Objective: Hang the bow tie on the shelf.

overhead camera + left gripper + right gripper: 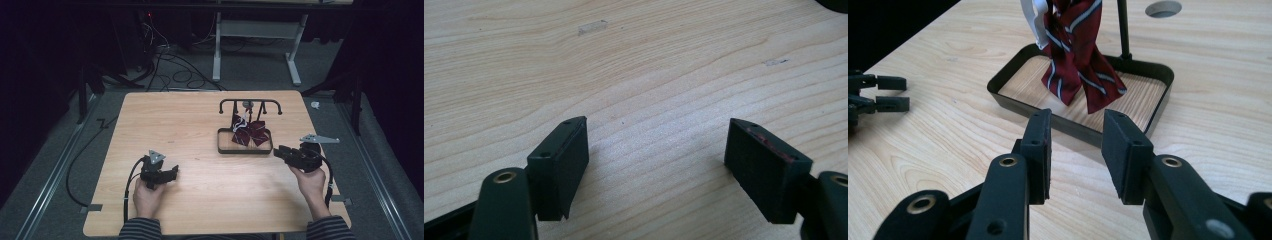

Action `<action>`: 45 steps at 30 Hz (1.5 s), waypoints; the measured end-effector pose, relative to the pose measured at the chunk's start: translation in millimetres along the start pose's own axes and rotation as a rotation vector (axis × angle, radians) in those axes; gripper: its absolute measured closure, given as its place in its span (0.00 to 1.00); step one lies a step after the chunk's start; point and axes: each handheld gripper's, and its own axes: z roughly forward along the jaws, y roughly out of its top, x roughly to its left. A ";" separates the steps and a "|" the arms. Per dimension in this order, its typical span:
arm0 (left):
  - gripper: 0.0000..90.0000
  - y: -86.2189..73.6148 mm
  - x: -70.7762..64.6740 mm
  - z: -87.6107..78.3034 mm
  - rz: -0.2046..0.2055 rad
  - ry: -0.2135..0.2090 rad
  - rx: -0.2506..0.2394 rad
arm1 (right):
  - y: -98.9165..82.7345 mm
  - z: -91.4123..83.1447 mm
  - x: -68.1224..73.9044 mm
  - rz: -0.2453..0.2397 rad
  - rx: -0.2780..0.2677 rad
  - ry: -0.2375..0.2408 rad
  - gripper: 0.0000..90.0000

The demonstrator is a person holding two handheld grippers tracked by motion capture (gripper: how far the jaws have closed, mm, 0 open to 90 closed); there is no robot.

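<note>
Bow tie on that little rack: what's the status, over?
Left gripper open, empty, low over the table. Right gripper open, empty, beside the tray. Bow tie hanging from the rack. Nothing between.

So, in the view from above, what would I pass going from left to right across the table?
Left gripper → black stand with its tray, where a dark red striped bow tie hangs → right gripper.

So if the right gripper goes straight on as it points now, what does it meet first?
Probably the near wall of the black tray. The right gripper is open and points at it, with the striped bow tie hanging behind.
</note>
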 end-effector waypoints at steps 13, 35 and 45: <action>0.29 0.0 0.2 -0.1 0.000 -0.001 0.000 | -16.9 11.1 -1.1 0.023 0.027 0.009 0.73; 0.29 0.0 0.2 -0.1 0.000 -0.001 0.000 | -38.5 30.0 -0.6 0.035 0.075 0.010 0.73; 0.29 0.0 0.2 -0.1 0.000 -0.001 0.000 | -47.6 43.1 4.9 -0.003 0.087 -0.035 0.70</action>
